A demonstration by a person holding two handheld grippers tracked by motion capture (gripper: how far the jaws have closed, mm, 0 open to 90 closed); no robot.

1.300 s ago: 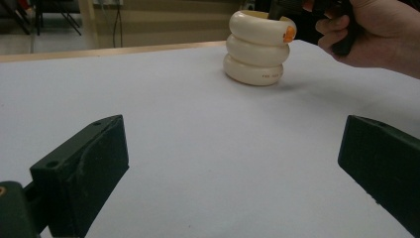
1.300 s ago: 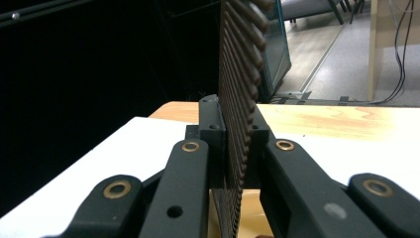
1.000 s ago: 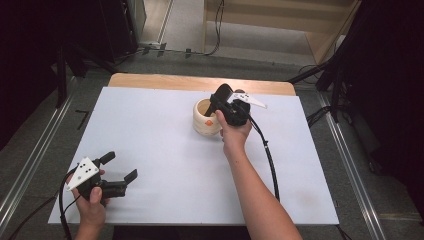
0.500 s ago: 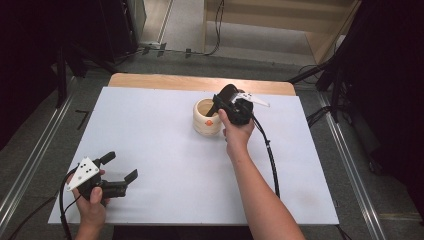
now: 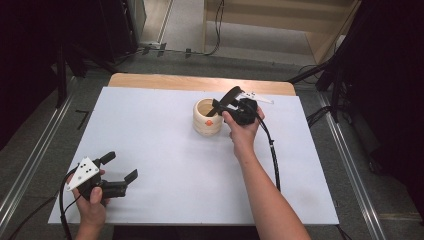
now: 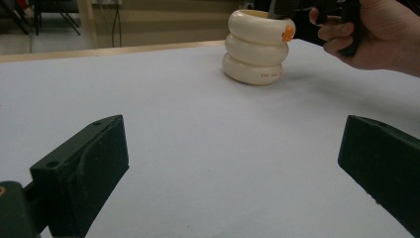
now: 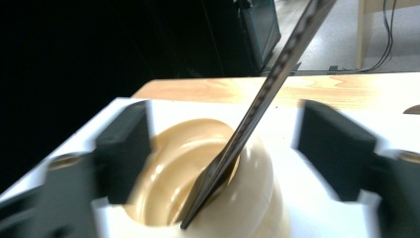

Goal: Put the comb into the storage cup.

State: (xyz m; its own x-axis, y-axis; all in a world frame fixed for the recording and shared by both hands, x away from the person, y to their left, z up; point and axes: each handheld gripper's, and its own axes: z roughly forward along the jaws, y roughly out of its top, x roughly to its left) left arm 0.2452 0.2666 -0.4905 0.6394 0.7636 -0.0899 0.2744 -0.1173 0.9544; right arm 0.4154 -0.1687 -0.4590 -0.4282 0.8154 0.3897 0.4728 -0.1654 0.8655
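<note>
Two grippers show in the high view: the right gripper (image 5: 226, 104), jaws just sprung apart, has released a black utensil (image 5: 223, 101) into the cream holder (image 5: 207, 117) at twelve o'clock; left gripper (image 5: 119, 167) idles, jaws spread, at seven. Left gripper view puts the holder (image 6: 257, 47) at one o'clock. Right gripper view shows the utensil (image 7: 257, 106) leaning free against the rim, so the placing step looks done and next comes a clean withdrawal.

From my remote seat: holder (image 5: 207, 117) at frame centre on the table (image 5: 150, 130), utensil (image 5: 225, 100) leaning inside; left gripper (image 5: 117, 175) lower left.
</note>
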